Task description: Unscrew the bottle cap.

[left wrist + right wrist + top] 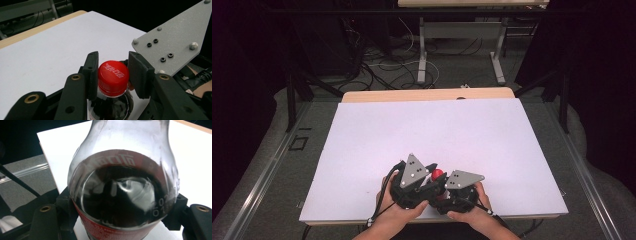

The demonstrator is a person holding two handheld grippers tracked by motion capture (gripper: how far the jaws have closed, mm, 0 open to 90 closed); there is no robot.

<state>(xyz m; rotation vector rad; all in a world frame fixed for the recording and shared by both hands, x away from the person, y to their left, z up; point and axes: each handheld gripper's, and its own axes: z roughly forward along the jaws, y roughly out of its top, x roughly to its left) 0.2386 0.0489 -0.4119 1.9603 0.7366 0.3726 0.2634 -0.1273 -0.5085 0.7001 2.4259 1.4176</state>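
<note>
Got my left gripper (113, 75) nipped onto the ribbed red plastic screw cap (113, 77) and my right gripper (122, 212) clamped round the clear cola bottle (122, 195) below it, probably bracing it so the cap can twist, bottle standing upright, cap topmost, between both hands.

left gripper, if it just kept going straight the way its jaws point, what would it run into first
Most likely the right gripper: in the left gripper view its grey three-cornered plate sits just beyond the red cap that the left gripper already straddles. Depth is unclear, so it might slide past onto the white table surface.
</note>
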